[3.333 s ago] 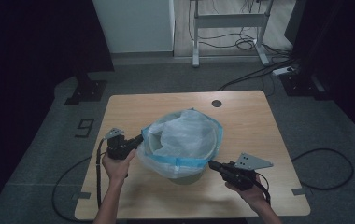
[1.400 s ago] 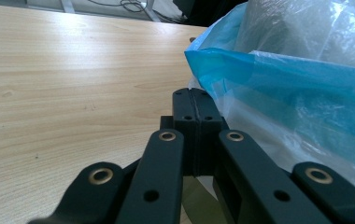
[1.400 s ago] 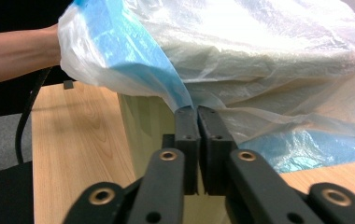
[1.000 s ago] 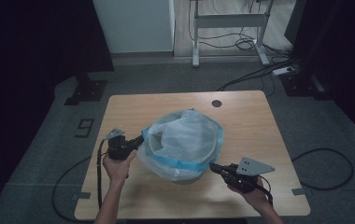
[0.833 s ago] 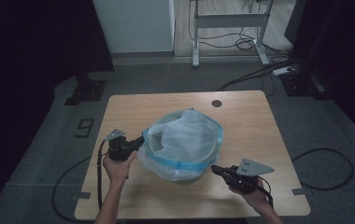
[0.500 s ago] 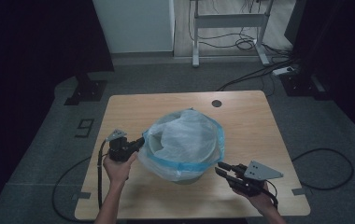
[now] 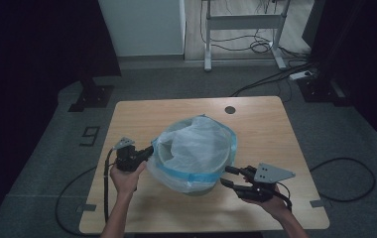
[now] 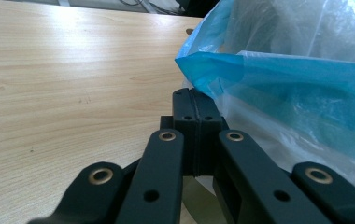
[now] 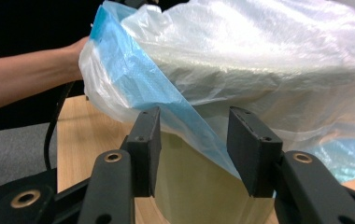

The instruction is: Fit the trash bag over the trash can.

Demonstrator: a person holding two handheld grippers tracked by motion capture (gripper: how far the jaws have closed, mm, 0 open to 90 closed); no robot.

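Jaws of right gripper (image 9: 194,154) had just been opening, blue bag hem (image 9: 133,70) loose between them, unpinched; bin (image 9: 199,186) stood directly ahead, mid-table. Left gripper (image 8: 196,109) clenched on bag (image 7: 196,148) edge at bin's opposite side, equally near

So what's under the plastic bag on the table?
Under the plastic bag a pale round bin shows where the blue-edged film hangs over its rim. The bag lines the inside, so the bin's bottom and any contents are hidden.
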